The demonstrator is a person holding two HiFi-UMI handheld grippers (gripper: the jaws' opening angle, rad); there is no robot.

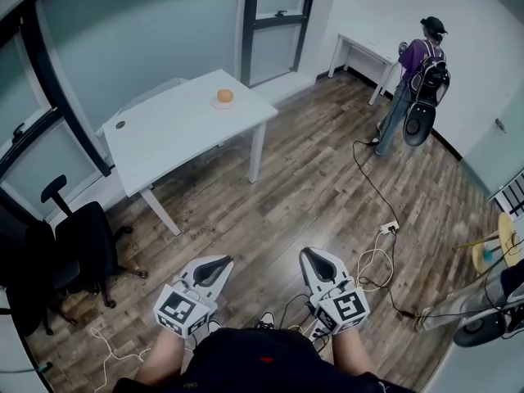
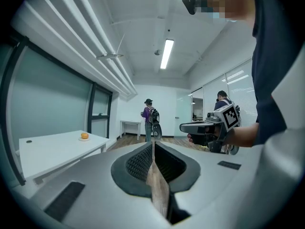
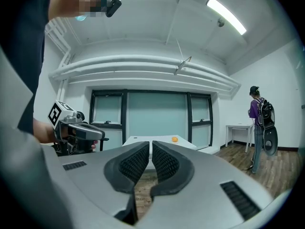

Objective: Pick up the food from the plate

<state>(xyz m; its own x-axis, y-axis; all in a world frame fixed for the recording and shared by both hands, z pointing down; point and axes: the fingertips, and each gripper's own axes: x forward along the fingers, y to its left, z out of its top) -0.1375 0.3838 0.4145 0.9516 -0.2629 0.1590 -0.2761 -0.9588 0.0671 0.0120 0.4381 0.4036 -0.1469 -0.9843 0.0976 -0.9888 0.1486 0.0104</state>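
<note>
An orange round piece of food (image 1: 224,97) sits on a small pale plate (image 1: 223,104) near the far edge of a white table (image 1: 180,129). It shows small and distant in the left gripper view (image 2: 84,136) and the right gripper view (image 3: 175,139). My left gripper (image 1: 219,265) and right gripper (image 1: 314,259) are held low over the wooden floor, well short of the table. Both are shut with nothing between their jaws. The closed jaws of the left gripper (image 2: 152,146) and the right gripper (image 3: 150,148) each point toward the table.
A black office chair (image 1: 74,244) stands left of the table. A person with a backpack (image 1: 419,76) stands at the back right beside a second white desk (image 1: 367,54). Cables and a power strip (image 1: 389,228) lie on the floor to the right.
</note>
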